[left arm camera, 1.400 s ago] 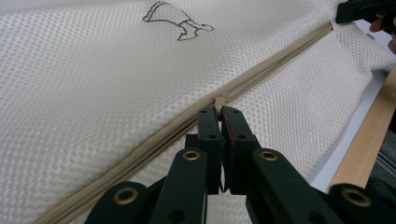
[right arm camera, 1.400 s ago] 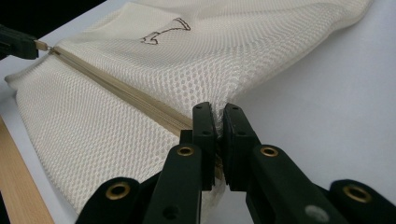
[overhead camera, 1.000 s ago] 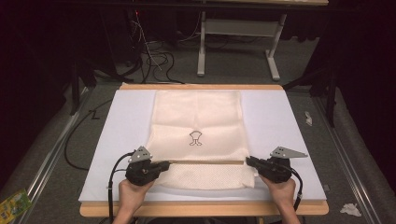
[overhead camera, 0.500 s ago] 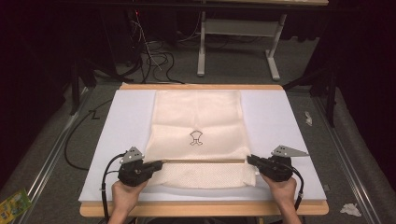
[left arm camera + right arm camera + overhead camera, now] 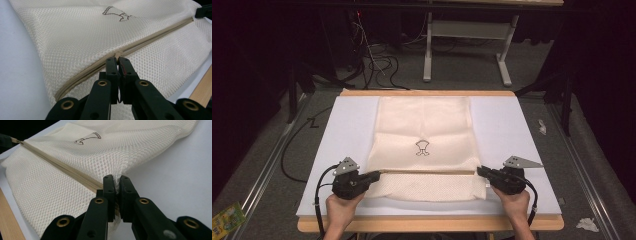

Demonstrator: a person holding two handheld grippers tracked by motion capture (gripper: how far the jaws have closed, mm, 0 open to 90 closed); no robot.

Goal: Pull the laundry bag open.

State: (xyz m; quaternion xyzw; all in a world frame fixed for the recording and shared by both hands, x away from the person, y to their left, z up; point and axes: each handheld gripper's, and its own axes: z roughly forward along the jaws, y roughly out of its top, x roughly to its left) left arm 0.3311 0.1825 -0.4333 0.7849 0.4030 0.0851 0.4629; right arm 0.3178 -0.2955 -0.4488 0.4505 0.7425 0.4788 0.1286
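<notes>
Now mesh bag (image 5: pixel 424 145) between both tools.

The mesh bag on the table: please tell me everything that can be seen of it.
The mesh bag is a cream, net-like fabric pouch, rectangular, lying flat on the white table cover. A small dark printed logo sits near its middle. A beige zipper runs across it near the person's edge. The left tool is shut on the zipper's pull. The right tool is shut on the mesh at the zipper's other end, where the fabric bunches.
</notes>
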